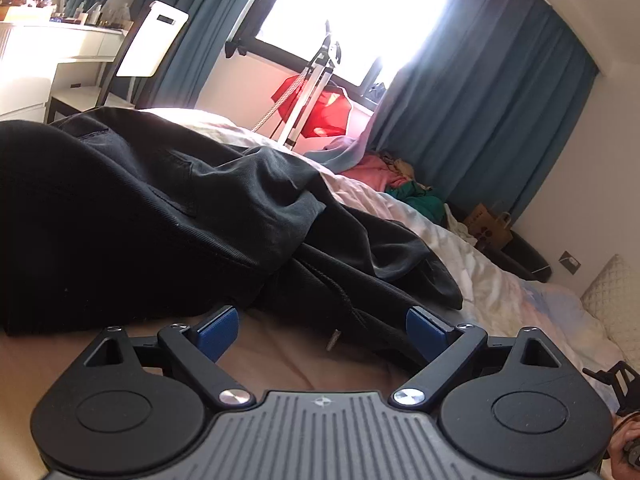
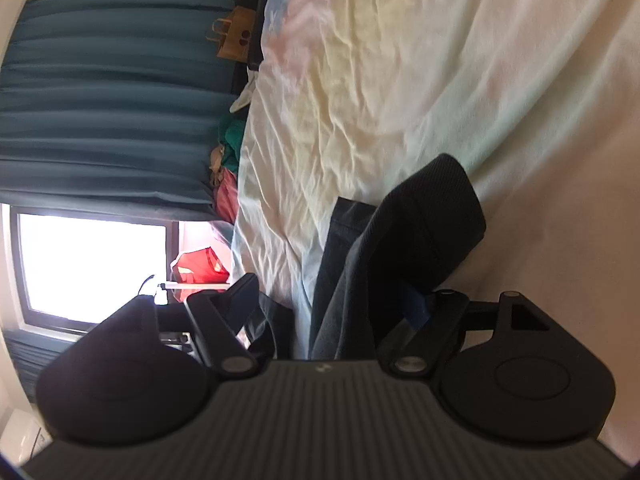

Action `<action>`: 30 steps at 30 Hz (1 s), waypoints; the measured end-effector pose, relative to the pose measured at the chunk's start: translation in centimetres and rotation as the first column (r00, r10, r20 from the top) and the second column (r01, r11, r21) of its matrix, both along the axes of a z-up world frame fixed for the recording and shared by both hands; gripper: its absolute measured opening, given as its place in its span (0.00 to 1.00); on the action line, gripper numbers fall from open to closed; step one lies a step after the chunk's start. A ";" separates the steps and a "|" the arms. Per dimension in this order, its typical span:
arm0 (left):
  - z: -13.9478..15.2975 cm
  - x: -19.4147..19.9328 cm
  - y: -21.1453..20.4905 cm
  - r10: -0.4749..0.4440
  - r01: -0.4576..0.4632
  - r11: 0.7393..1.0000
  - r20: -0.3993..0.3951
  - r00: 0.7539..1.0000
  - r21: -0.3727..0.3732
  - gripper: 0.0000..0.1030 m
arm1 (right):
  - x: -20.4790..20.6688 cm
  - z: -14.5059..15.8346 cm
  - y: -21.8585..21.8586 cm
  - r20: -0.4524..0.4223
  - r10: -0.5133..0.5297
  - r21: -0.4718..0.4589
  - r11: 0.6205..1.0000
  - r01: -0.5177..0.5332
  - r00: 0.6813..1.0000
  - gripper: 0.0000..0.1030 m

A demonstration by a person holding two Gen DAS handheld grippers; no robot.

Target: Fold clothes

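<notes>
**Bed surface status: dark garment bunched, one end lifted**

Bedding forms the work surface: a pale, creased sheet (image 2: 360, 100) over the bed, with a tan patch nearest the left tongs (image 1: 322, 330).

1. Left tongs. Blue pads stand wide apart, low over the sheet, clamping nothing. A drawstring (image 1: 344, 316) with a metal tip lies between the pads, running out of the cloth just ahead.

2. Dark garment (image 1: 168, 216). It lies just beyond the left tongs as a crumpled mound, layers overlapping, part spilling toward the bed's far side. It is not flat and not squared.

3. Right tongs (image 2: 340, 304). The view is rolled sideways. A strip of the same dark cloth (image 2: 400, 248) passes between the two fingers and rises clear of the sheet, its free end curling over. One finger is hidden behind the fabric, so whether the fingers are pinched shut on it cannot be told.

4. Background. Beyond the bed stand a tripod (image 1: 316, 80), a red item (image 1: 320, 108), a heap of coloured clothes (image 1: 396, 184), teal curtains (image 1: 480, 120) and a bright window.

Hazards, as judged:
- A lifted end may slide out if the pinch is shallow, dropping the fold line.
- Pulling one end while the mound stays bunched would drag wrinkles into the fold.
- The drawstring may be caught alone when the left pads close, leaving the cloth behind.
</notes>
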State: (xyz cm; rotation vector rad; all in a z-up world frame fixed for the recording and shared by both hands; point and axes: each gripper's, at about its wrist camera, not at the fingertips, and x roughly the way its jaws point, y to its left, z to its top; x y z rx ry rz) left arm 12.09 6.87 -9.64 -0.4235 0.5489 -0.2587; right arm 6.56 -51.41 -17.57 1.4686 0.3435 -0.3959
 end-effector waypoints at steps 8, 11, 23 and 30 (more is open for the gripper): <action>-0.7 -1.3 6.6 0.129 -0.163 0.972 -0.191 0.973 -0.172 0.90 | 4.1 -0.3 0.6 -0.082 -0.039 -0.174 0.985 0.024 0.996 0.08; -0.7 -2.3 9.7 0.173 -0.238 0.943 -0.266 0.948 -0.231 0.90 | 5.0 0.7 1.0 -0.044 -0.046 -0.276 0.961 0.032 0.998 0.07; -5.5 -2.6 22.0 0.444 -0.665 0.579 -0.502 0.742 -0.471 0.91 | 5.6 1.7 0.8 -0.019 -0.035 -0.379 0.925 0.025 0.999 0.07; -4.7 -0.9 23.1 0.515 -0.649 0.597 -0.395 0.761 -0.471 0.32 | 4.6 3.8 1.7 0.067 -0.051 -0.453 0.888 0.076 0.996 0.07</action>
